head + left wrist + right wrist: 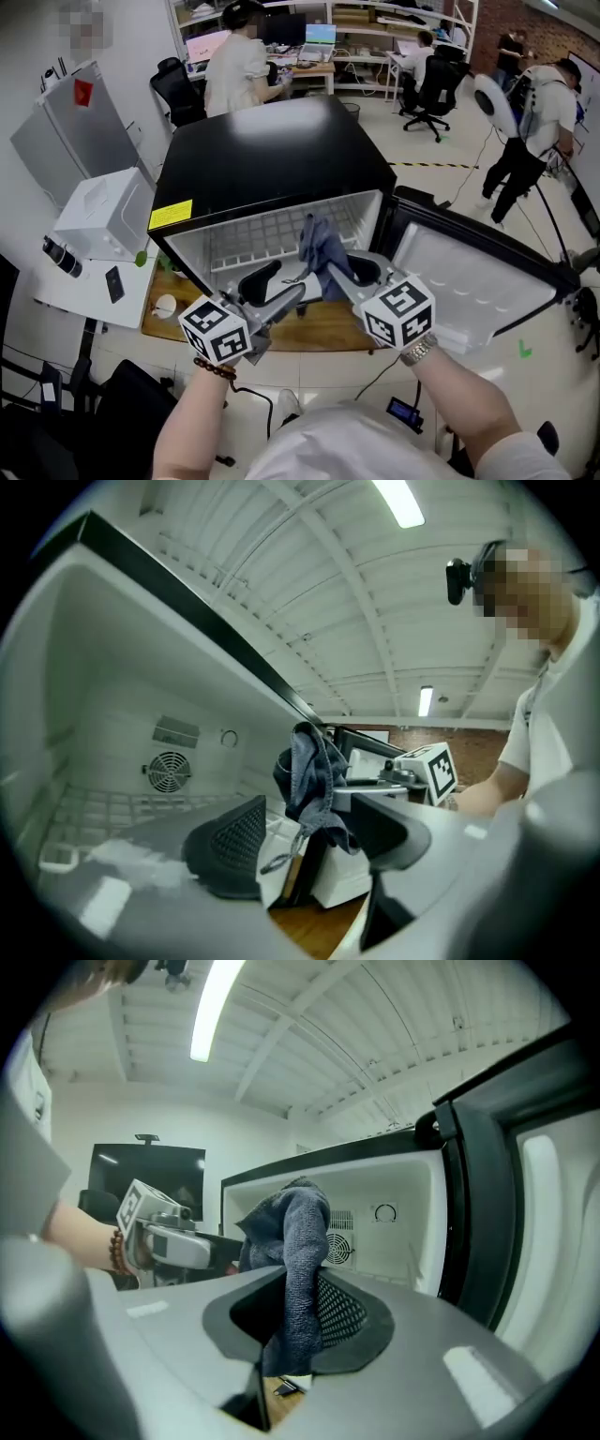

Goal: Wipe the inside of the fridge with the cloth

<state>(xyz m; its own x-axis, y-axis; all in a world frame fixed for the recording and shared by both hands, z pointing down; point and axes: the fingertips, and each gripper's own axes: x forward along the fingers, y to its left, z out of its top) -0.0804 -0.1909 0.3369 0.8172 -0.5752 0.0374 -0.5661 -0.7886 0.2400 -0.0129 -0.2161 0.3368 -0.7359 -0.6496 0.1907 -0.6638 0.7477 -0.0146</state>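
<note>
The fridge stands with its door wide open, baring the white interior and wire shelf. In front of the fridge's opening, the right gripper has its fingers clamped on the cloth. Beside it, the left gripper has its fingers spread wide and grips nothing. The cloth hangs bunched at the fridge's mouth, seemingly not yet touching any inner wall. The step in hand looks like the approach before wiping. Next, the right gripper likely needs to carry the cloth inside the fridge, press it against 1 wall and sweep.
</note>
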